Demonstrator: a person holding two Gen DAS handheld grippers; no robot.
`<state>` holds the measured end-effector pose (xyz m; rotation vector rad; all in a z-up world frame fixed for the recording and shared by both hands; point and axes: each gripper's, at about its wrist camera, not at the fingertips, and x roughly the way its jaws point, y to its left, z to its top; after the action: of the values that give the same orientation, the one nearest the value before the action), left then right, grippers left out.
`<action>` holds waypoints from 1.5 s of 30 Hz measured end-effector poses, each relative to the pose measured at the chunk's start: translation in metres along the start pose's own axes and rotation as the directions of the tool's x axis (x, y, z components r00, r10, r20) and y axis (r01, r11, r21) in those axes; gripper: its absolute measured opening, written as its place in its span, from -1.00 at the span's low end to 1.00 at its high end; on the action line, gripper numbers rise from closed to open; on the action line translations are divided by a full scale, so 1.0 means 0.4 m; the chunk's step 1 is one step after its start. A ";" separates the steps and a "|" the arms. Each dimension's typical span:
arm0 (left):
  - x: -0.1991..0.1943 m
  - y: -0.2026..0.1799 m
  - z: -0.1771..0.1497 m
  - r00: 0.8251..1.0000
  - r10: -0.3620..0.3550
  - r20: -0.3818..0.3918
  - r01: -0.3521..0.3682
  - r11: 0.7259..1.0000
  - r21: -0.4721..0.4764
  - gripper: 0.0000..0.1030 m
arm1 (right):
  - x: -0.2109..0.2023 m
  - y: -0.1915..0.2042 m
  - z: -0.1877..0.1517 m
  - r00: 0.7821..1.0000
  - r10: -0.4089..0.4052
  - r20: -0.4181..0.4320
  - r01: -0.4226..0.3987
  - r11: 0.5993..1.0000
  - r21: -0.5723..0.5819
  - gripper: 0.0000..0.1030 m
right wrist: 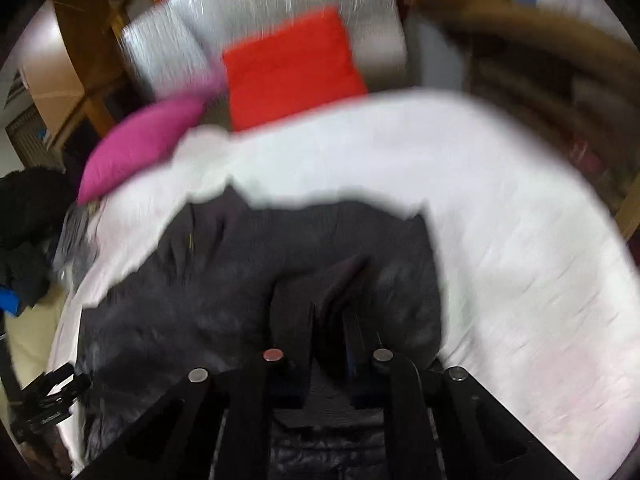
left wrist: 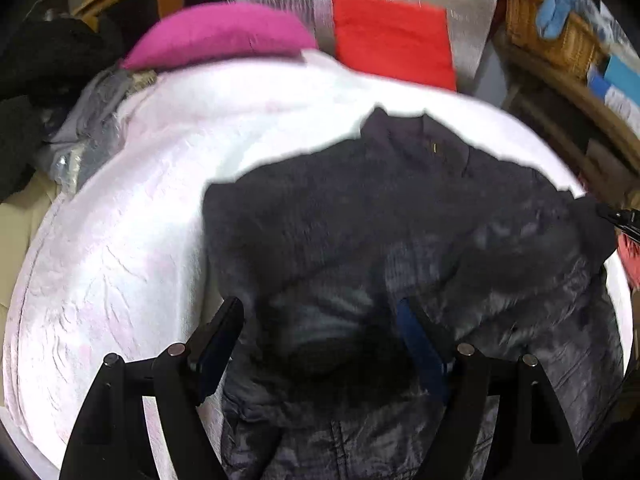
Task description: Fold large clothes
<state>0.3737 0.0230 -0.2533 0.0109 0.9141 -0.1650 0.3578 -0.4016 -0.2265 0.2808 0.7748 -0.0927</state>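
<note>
The right gripper (right wrist: 326, 300) had its jaws pinched together on a fold of the dark jacket (right wrist: 248, 280) — fabric bunched up between the fingers, gathered into a ridge right at the tips. Over on the other side, the left gripper (left wrist: 320, 320) stood with its jaws spread wide, one finger over the white cover and the other over the jacket (left wrist: 400, 220), nothing clamped between them. The jacket itself lay spread across the white bedspread (left wrist: 140, 220), collar toward the far edge, its quilted lower part nearest the cameras. Beyond it, a magenta pillow (left wrist: 216, 34) sat at the far edge of the bed, a red cushion (left wrist: 392, 36) beside it against a silvery backing — and a heap of dark clothing (left wrist: 36, 80) was piled off to the left. A wicker basket (left wrist: 560, 36) stood at the far right.
</note>
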 end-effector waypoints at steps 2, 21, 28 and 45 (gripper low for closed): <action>0.001 -0.001 -0.002 1.000 0.018 0.000 -0.018 1.000 0.007 0.55 | -0.029 -0.020 0.013 0.997 -0.031 0.065 0.029 0.999 0.035 -0.76; 0.048 -0.030 -0.015 0.995 0.047 -0.089 -0.046 0.999 0.012 0.66 | 0.081 -0.148 -0.026 0.965 0.226 -0.133 -0.187 0.948 0.259 0.77; 0.056 -0.046 -0.024 0.993 0.096 -0.068 -0.092 0.994 0.059 0.68 | 0.121 -0.074 -0.051 0.969 0.093 -0.229 -0.069 0.992 0.109 -0.44; 0.063 -0.066 -0.025 0.990 0.135 -0.044 -0.130 0.987 0.098 0.68 | 0.146 -0.057 -0.101 0.904 0.263 -0.337 -0.229 0.964 0.136 0.09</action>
<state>0.3771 -0.0059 -0.2777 0.1644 0.9517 -0.0850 0.3677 -0.4106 -0.2998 0.4920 1.0874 0.1667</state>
